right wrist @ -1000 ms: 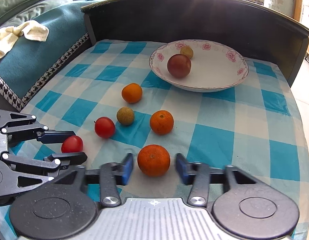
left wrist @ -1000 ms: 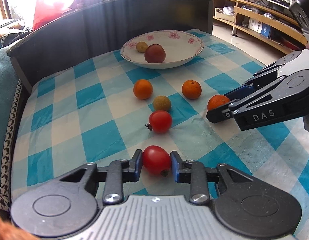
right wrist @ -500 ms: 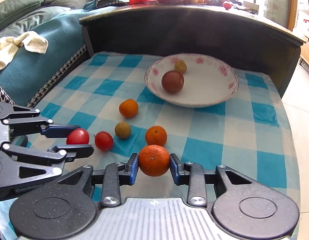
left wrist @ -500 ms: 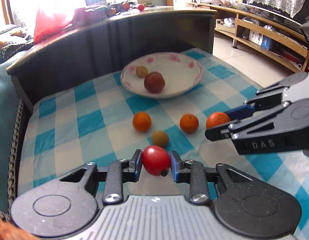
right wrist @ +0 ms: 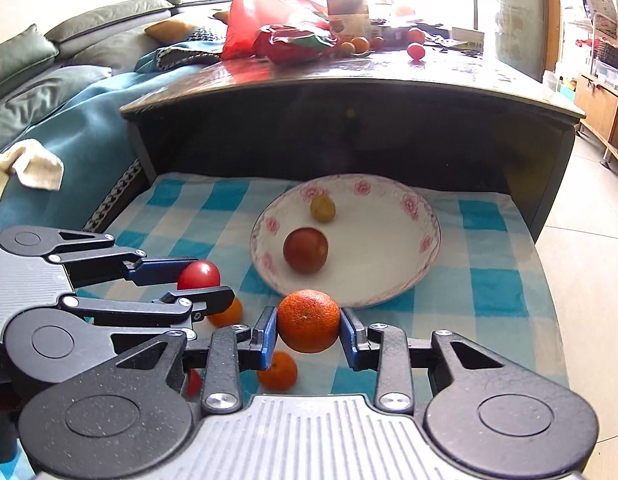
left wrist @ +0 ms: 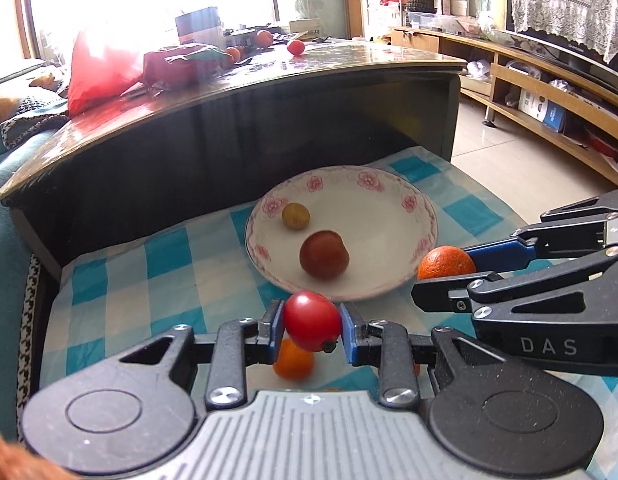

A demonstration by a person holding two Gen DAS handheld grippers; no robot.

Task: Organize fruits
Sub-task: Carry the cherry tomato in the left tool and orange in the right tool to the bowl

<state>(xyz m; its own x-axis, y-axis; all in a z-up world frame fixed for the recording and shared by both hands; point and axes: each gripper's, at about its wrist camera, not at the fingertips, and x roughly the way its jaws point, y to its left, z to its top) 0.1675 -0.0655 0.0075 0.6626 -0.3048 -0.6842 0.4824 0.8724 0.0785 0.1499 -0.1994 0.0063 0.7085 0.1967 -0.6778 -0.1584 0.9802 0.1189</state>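
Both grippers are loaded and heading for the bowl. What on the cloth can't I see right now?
- Left wrist view: the left gripper and its red tomato cover most of a loose orange.
- Right wrist view: the right gripper hides all but a sliver of a red fruit and part of an orange below it.
- Neither view shows the cloth's near edge.

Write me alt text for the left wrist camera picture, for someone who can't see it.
The left claw grips a red tomato above a blue checked cloth, just short of a floral plate holding a dark red fruit and a small yellowish one. At right, the right claw holds an orange beside the plate's rim.
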